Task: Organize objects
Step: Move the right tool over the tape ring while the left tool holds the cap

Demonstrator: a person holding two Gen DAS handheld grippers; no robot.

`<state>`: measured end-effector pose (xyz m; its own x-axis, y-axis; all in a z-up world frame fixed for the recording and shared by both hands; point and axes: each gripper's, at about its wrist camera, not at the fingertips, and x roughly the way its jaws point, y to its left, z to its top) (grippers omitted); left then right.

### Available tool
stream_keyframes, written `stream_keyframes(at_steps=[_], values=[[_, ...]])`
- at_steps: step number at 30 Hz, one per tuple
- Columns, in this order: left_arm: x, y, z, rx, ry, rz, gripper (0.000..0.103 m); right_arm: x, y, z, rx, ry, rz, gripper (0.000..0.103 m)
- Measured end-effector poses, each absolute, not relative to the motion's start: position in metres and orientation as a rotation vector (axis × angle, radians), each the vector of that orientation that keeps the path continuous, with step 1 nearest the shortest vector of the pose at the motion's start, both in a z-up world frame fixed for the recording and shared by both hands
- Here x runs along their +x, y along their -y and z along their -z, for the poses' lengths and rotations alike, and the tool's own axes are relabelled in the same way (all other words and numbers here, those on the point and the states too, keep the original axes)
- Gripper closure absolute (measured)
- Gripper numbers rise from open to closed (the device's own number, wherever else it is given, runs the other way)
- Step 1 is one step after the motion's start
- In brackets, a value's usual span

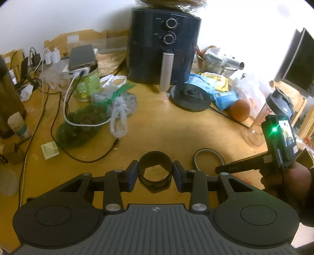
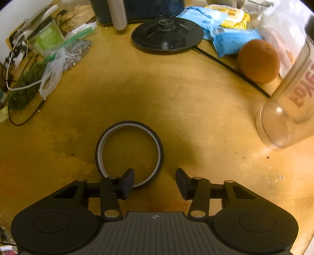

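Home kitchen counter, air fryer (image 1: 163, 45), kettle base (image 1: 190, 96), snack packets (image 1: 225, 98), orange (image 1: 239, 110)

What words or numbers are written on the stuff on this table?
Clear bottle: big red letters, upside down and cut off; not readable as a word.
Right gripper: small letters on one finger, perhaps "GAS"; unsure.
Green tub: print too blurred.
Yellow packet and blue packet: print too small.
Air fryer: dial markings too small.
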<state>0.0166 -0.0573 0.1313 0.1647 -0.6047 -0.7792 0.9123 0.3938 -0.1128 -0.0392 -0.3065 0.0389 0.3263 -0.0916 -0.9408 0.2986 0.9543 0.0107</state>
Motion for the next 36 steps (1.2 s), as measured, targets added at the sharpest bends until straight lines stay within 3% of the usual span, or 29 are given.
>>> stream_keyframes(at_steps=[1,5,20,22,24,26,36], values=[[0.017,0.056,-0.131,0.429,-0.862,1.128,0.066,-0.039,0.306,-0.039,0.172,-1.214,0.253,0.084],[0.02,0.05,-0.129,0.414,-0.875,1.122,0.066,-0.039,0.311,-0.039,0.141,-1.214,0.218,0.094],[0.028,0.035,-0.129,0.415,-0.878,1.123,0.066,-0.007,0.324,-0.04,-0.041,-1.2,0.011,0.092],[0.03,0.033,-0.129,0.411,-0.877,1.12,0.066,-0.005,0.324,-0.043,-0.005,-1.201,0.02,0.077],[0.031,0.031,-0.13,0.406,-0.878,1.118,0.066,-0.005,0.322,-0.043,0.048,-1.206,0.033,0.022],[0.032,0.028,-0.129,0.404,-0.878,1.118,0.066,-0.007,0.319,-0.044,0.106,-1.193,0.068,0.006],[0.035,0.013,-0.13,0.393,-0.883,1.102,0.066,-0.002,0.29,-0.024,0.184,-1.239,0.164,0.0]])
